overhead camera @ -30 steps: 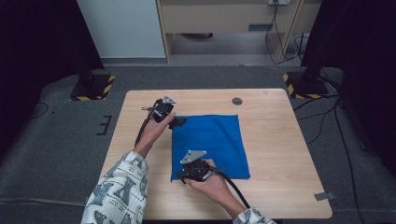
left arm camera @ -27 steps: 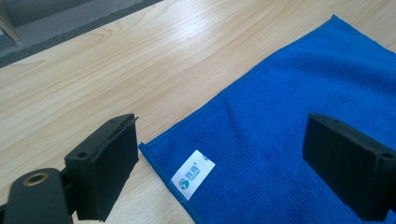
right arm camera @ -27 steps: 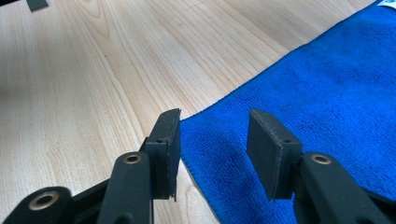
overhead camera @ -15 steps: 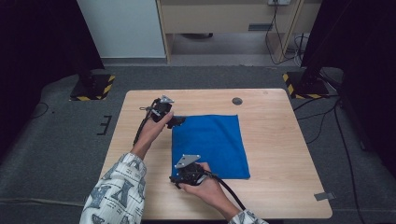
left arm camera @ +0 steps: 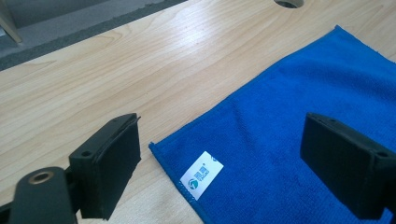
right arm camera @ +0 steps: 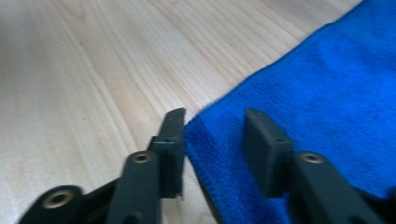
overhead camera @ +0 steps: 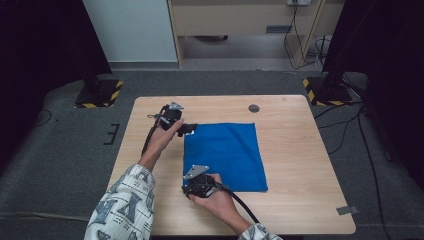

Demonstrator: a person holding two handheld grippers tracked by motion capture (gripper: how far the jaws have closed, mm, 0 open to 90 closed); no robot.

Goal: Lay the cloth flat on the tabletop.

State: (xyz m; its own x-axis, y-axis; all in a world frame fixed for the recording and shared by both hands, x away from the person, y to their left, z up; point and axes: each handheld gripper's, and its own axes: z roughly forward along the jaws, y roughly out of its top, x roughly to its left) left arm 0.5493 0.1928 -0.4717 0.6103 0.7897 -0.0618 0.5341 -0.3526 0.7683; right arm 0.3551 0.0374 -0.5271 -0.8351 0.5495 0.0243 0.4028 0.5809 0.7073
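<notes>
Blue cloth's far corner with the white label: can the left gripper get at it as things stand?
Probably yes: the left gripper stands wide open astride that corner of the blue cloth, with only bare table around it.

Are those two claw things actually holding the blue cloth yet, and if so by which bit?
Not yet. The left gripper stands open over one corner of the cloth. The right gripper has just been closing around another corner, but a gap remains.

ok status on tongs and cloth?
Left tongs open over cloth corner. Right tongs closing around near corner, not yet clamped. Nothing blocking.
</notes>
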